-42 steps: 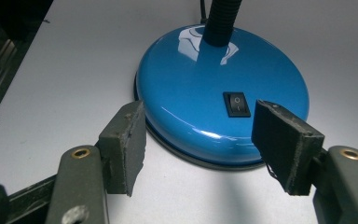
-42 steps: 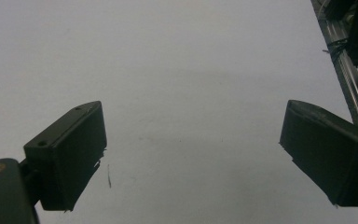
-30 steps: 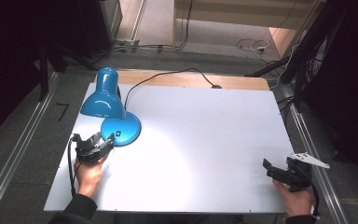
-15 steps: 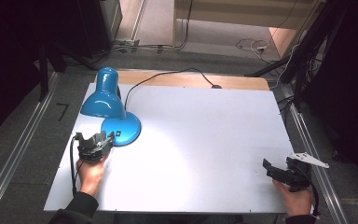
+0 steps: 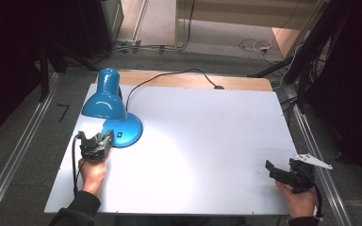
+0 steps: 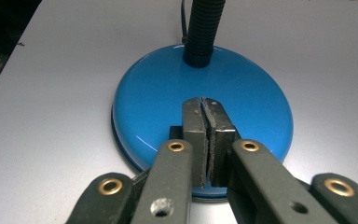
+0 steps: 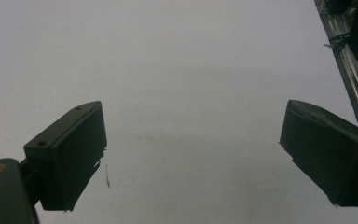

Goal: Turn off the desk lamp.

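Note:
A blue desk lamp stands at the table's left, its shade [image 5: 103,99] tipped down beside its round base [image 5: 127,129]. My left gripper [image 5: 105,137] reaches the base's near edge. In the left gripper view its pads [image 6: 206,105] meet over the blue base [image 6: 251,93], beside a small black switch [image 6: 173,133] and below the black gooseneck [image 6: 204,28]. The jaws have just been closing and nothing is between them. My right gripper [image 5: 269,167] rests at the table's near right corner, its jaws [image 7: 193,116] wide apart over bare white surface.
The white table top [image 5: 217,122] lies between the two hands. The lamp's black cable [image 5: 169,75] runs off the far edge. Metal rails [image 5: 311,136] flank the table on both sides, and one shows at the upper right of the right gripper view [image 7: 354,79].
The left gripper's jaws have closed together at the lamp base. Both hands and the lamp have stayed where they were.

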